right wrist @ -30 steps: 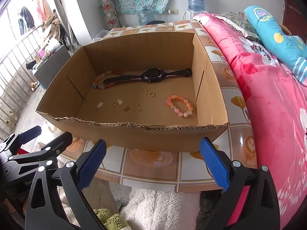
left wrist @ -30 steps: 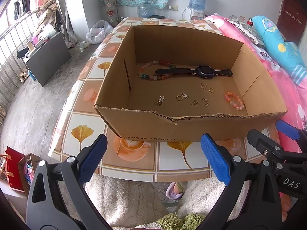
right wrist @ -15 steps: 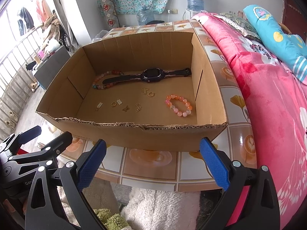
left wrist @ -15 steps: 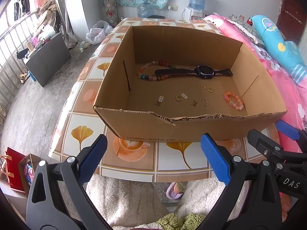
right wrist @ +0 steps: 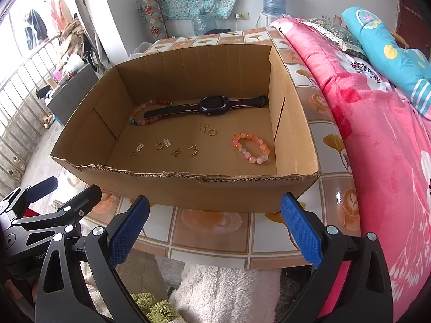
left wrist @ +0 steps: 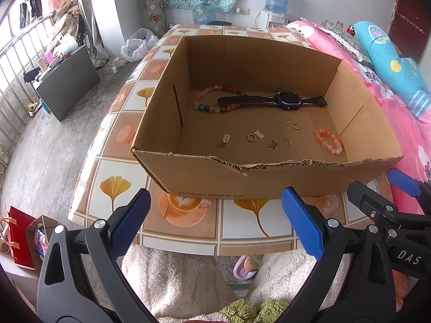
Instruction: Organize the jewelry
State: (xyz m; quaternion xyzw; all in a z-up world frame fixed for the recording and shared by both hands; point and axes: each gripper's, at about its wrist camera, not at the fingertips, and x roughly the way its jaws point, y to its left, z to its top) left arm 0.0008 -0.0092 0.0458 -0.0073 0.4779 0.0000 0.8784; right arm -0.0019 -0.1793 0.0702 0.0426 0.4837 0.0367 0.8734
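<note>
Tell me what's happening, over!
Left gripper open, empty; right gripper same. Pink bead bracelet, smartwatch, gold charms lie untouched in cardboard box. Box's near wall in the way.

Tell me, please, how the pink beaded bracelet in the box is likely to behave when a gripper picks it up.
The pink beaded bracelet is a loop of separate round beads, so it will probably sag limp rather than hold its ring shape. The beads look glossy, so they may slip between the pads. It lies flat on the cardboard box floor, so rolling seems unlikely.
</note>
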